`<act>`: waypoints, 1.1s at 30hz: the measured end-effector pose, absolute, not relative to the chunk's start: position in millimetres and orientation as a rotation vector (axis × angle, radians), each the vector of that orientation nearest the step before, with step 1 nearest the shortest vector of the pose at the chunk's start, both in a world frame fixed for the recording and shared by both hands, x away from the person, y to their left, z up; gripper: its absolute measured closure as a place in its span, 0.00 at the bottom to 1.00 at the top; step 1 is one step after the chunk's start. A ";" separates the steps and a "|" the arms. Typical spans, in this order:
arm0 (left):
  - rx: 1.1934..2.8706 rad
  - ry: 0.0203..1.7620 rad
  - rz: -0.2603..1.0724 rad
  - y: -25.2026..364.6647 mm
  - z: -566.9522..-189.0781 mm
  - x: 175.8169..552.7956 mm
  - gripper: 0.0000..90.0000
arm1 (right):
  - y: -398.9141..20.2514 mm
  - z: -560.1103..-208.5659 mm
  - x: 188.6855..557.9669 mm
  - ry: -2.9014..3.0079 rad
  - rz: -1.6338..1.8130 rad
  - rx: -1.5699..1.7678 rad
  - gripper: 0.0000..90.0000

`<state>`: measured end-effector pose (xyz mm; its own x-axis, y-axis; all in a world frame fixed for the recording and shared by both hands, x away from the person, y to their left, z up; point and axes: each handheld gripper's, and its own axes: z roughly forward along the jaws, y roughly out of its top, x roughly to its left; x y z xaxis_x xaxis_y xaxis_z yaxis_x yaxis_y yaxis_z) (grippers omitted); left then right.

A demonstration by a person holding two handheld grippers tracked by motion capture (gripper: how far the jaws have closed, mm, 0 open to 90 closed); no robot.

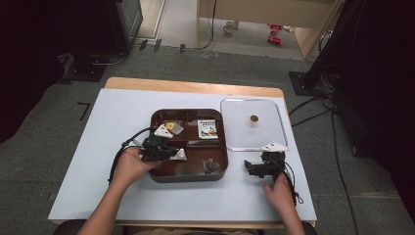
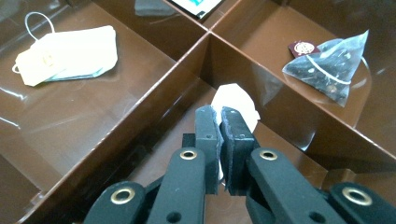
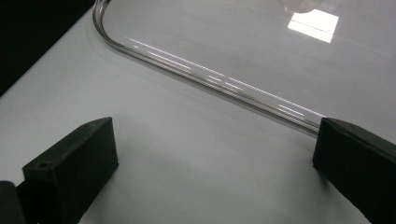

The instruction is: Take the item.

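A brown four-compartment tray [image 1: 188,177] sits mid-table. My left gripper [image 1: 177,154] hangs over its front left compartment, shut on a white paper tea bag [image 1: 181,154]. In the left gripper view the jaws [image 2: 219,116] pinch that white bag [image 2: 233,99] just above the tray's divider [image 2: 154,93]. A pyramid tea bag [image 2: 329,65] lies in the neighbouring compartment, and a flat tea bag with string [image 2: 70,56] in another. My right gripper [image 1: 263,160] rests on the table right of the tray, open [image 3: 215,140] and empty, facing the clear lid's rim [image 3: 210,77].
The clear lid [image 1: 244,134] with a small brown knob [image 1: 254,118] lies flat to the right of the tray. A printed packet [image 1: 208,129] lies in the back right compartment. A white mat [image 1: 112,127] covers the table.
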<state>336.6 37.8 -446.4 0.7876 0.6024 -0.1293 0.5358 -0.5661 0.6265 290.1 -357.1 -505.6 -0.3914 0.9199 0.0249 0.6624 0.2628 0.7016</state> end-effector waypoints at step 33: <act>2.132 0.918 0.191 81.8 -408.1 326.5 0.97 | -357.3 -505.7 290.4 2.152 0.904 1.437 0.00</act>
